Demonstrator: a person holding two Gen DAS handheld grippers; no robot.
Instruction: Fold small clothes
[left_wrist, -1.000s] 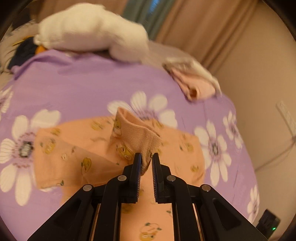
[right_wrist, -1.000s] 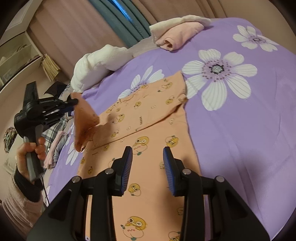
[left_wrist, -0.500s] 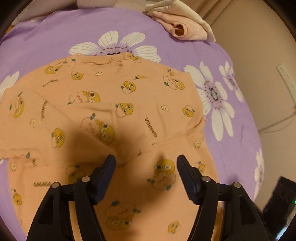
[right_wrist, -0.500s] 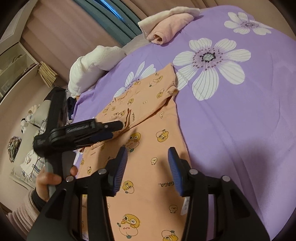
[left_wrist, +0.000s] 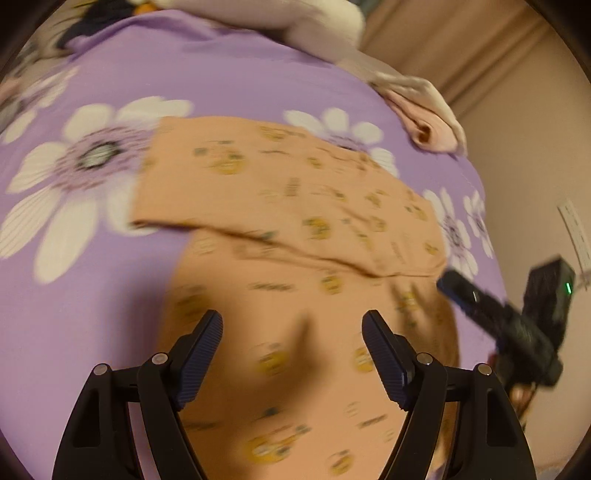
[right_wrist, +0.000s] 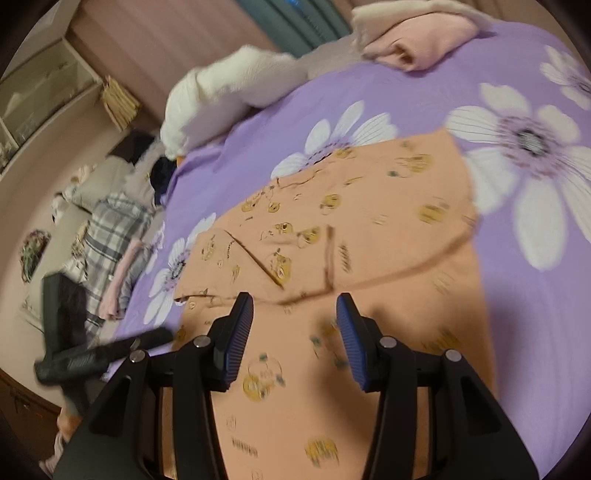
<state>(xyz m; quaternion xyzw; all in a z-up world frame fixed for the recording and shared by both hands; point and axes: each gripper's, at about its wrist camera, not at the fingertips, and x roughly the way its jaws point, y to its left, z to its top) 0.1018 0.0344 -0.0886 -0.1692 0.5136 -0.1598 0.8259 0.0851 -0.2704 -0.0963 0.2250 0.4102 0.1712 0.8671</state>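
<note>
An orange child's garment with a yellow cartoon print (left_wrist: 295, 206) lies flat on the purple flowered bedspread (left_wrist: 207, 81), its sleeves folded in across the body. It also shows in the right wrist view (right_wrist: 369, 236). My left gripper (left_wrist: 291, 332) is open and empty, above the garment's lower part. My right gripper (right_wrist: 294, 314) is open and empty, above the garment near the folded sleeve edge. The right gripper also appears at the right in the left wrist view (left_wrist: 502, 314); the left gripper appears at the lower left in the right wrist view (right_wrist: 107, 350).
A folded pink and white pile (right_wrist: 417, 44) lies at the far edge of the bedspread (right_wrist: 406, 96), a white fluffy bundle (right_wrist: 229, 88) beside it. Plaid and pink clothes (right_wrist: 110, 236) lie off the bed's left side. A wall and outlet (left_wrist: 572, 229) stand to the right.
My left gripper let go of the sleeve, opened wide and pulled back toward the garment's lower part. The sleeve now lies folded flat. My right gripper moved forward over the garment.
</note>
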